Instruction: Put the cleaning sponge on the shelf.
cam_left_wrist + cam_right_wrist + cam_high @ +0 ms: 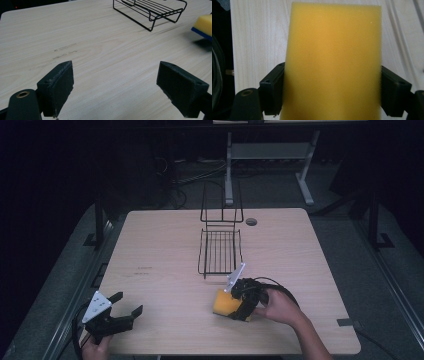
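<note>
A yellow sponge [226, 303] with a blue underside is held a little above the wooden table [160, 245], right of centre near the front. My right gripper [239, 306] is shut on it; in the right gripper view the sponge [332, 62] sits between both jaws. The sponge [204, 23] also shows at the right edge of the left gripper view, casting a shadow on the table. My left gripper [126, 304] rests at the front left corner, open, with bare wood between its jaws [115, 85].
A black wire rack [220, 237] stands at the table's middle back, its upright part toward the far edge; the rack [150, 10] lies ahead of my left gripper. A round cable hole [251, 221] is near it. Desk legs stand beyond the table.
</note>
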A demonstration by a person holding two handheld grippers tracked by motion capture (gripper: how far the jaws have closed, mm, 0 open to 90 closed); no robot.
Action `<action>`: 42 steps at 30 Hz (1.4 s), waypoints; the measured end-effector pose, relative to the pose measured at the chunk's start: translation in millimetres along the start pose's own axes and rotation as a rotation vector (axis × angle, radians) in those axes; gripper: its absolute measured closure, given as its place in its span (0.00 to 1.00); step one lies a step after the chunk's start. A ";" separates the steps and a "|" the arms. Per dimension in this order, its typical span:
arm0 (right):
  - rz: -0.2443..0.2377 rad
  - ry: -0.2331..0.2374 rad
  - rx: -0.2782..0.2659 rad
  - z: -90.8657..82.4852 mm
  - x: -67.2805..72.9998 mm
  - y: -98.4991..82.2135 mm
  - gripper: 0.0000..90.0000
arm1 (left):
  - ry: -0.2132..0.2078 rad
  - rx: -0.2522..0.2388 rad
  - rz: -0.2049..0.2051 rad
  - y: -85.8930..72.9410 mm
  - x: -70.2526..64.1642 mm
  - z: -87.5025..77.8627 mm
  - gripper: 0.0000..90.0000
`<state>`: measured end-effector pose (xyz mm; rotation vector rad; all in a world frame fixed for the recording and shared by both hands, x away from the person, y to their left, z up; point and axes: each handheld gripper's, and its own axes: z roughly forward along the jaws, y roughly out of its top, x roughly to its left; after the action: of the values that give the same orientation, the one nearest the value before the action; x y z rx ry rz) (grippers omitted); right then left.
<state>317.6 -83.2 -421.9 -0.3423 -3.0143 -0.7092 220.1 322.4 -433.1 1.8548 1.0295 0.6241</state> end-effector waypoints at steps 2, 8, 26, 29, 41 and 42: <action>-0.003 0.004 -0.002 -1.8 -2.8 1.5 0.23 | -0.001 0.004 0.009 0.9 -0.9 1.1 0.15; -0.001 0.009 -0.003 -6.8 -10.2 4.8 0.23 | -0.007 0.012 0.021 1.9 -2.8 2.8 0.15; -0.015 0.007 -0.021 -23.0 -26.6 18.5 0.23 | -0.005 0.006 0.018 1.1 -2.2 1.8 0.15; -0.015 0.012 -0.026 -24.2 -29.4 19.9 0.23 | -0.002 0.007 0.017 1.0 -2.4 0.7 0.15; -0.009 0.027 -0.022 -24.0 -43.4 25.9 0.23 | -0.004 0.005 0.014 1.0 -0.6 1.9 0.15; -0.014 0.027 -0.018 -24.7 -45.6 28.9 0.23 | -0.003 0.005 0.012 1.2 -0.3 2.0 0.15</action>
<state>367.8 -78.4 -390.6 -0.3097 -2.9899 -0.7365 221.9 321.0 -432.9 1.8670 1.0196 0.6263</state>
